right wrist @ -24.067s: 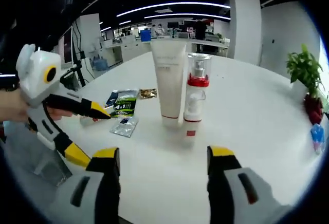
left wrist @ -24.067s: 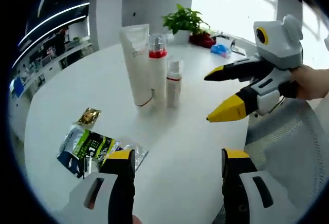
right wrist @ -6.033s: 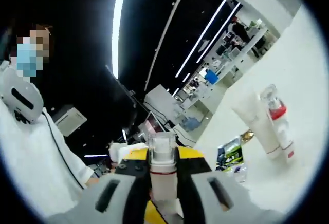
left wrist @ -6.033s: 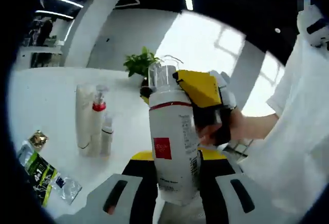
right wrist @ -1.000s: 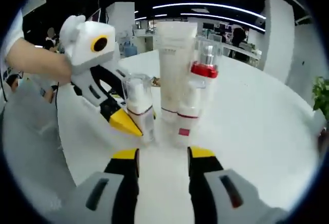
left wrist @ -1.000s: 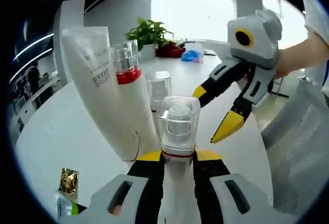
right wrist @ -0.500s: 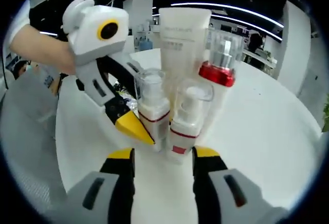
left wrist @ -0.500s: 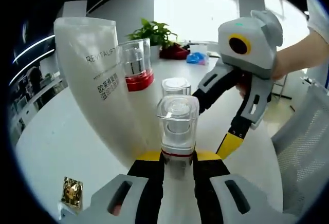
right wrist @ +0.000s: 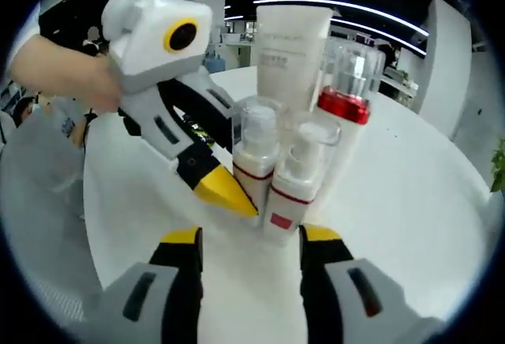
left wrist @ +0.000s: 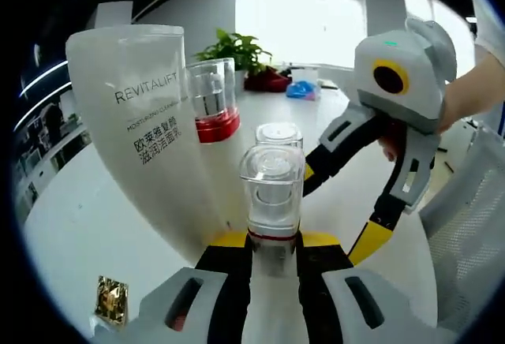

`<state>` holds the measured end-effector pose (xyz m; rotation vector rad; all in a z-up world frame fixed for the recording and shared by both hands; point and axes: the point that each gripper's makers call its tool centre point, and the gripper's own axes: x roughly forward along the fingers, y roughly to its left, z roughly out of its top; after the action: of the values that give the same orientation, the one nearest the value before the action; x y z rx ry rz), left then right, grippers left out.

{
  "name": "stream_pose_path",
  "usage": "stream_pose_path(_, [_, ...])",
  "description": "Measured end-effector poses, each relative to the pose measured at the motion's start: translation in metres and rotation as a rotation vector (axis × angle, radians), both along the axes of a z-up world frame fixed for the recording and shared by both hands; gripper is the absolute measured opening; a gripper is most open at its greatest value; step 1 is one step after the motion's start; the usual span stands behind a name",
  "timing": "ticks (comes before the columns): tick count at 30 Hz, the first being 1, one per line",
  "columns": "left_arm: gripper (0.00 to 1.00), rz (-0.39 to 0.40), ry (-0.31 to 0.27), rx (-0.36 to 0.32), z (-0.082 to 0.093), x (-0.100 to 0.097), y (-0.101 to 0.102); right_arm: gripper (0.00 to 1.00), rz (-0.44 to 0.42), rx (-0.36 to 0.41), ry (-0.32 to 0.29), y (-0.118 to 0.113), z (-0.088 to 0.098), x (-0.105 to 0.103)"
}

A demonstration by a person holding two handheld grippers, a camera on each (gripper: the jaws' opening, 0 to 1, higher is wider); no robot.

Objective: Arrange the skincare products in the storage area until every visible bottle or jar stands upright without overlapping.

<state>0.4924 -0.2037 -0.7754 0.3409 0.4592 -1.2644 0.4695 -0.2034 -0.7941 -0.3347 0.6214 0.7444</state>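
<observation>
bottles: 3 (right wrist: 254, 162) | tube: 1 (right wrist: 290, 44) | left claw (left wrist: 268, 241) clamps one bottle

Open-plan office — strip ceiling lights (right wrist: 331, 3), desk rows (right wrist: 217, 64), round white table (left wrist: 79, 202), potted plant (left wrist: 237, 48).

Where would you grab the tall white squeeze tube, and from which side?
Grip the tall white squeeze tube on its upper body, above its neighbours. It stands upright on its cap with the red-collared pump bottle and two small clear-capped bottles pressed against one side. Probably come from the open side facing the foil sachet.
</observation>
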Motion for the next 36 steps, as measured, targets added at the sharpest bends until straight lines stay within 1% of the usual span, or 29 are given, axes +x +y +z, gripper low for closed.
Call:
stream_pose_path(14, [0.18, -0.013, 0.003, 0.01, -0.001, 0.0, 0.0, 0.5, -0.019, 0.002, 0.004, 0.001, 0.0, -0.002])
stream_pose_path(19, [0.23, -0.016, 0.006, 0.023, -0.003, -0.002, 0.002, 0.51, -0.021, 0.001, 0.005, 0.0, 0.0, -0.002])
stream_pose_path(23, [0.24, -0.012, 0.01, 0.025, -0.003, -0.003, 0.003, 0.52, -0.026, -0.004, 0.007, -0.003, 0.0, -0.002])
stream_pose_path(29, [0.26, -0.005, 0.027, 0.042, -0.004, -0.009, 0.011, 0.53, -0.037, 0.002, -0.001, -0.006, 0.004, -0.005])
stream_pose_path(33, [0.31, 0.013, 0.046, 0.048, -0.004, -0.017, 0.02, 0.6, -0.046, 0.015, -0.013, -0.006, 0.008, -0.007])
stream_pose_path(36, [0.31, 0.021, 0.061, 0.051, -0.004, -0.023, 0.027, 0.61, -0.05, 0.022, -0.011, -0.006, 0.01, -0.012])
